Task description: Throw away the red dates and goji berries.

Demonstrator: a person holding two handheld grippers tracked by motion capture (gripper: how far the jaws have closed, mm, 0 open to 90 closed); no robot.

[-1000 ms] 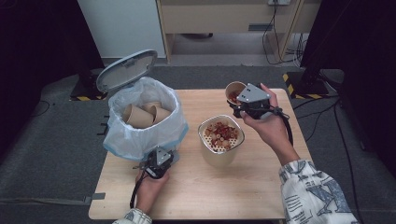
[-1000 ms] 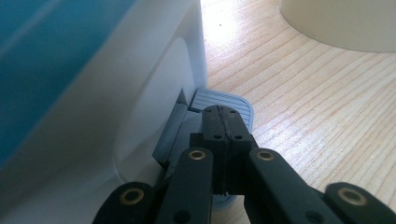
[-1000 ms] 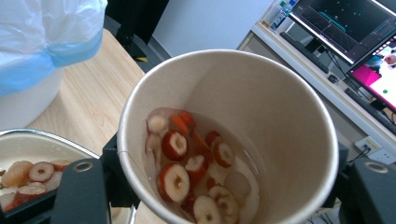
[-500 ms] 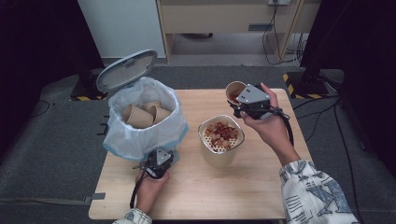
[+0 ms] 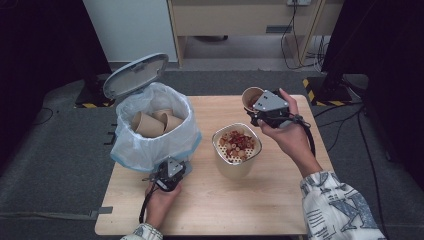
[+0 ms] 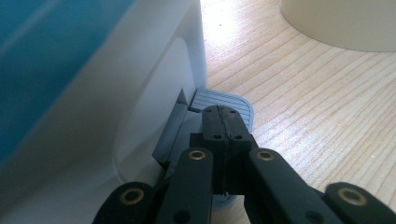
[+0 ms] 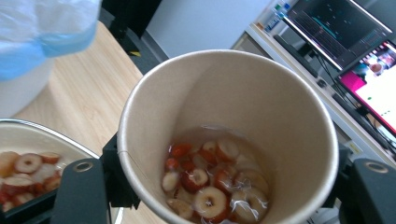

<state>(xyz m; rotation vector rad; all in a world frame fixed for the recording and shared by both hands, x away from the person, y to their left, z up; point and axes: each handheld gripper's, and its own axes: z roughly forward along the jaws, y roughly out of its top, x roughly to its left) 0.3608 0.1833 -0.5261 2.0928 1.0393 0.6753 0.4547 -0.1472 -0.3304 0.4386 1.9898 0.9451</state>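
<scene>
We see no change in the past second: the bin (image 5: 150,135) stays open, our left gripper (image 6: 223,135), jaws together, pressing its pedal (image 6: 233,103), while our right gripper (image 5: 256,111) keeps the paper cup (image 7: 229,140) of sliced fruit clamped near the strainer (image 5: 236,145), pour pending.

The bin (image 5: 152,131) with its raised lid (image 5: 135,75) blocks the desk's (image 5: 280,205) left rear. The strainer pot (image 5: 236,150) stands mid-desk, a narrow gap between them. The left claw (image 6: 223,122), jaws together, presses the bin's pedal (image 6: 233,105). Bare wood lies open along the near edge.
</scene>
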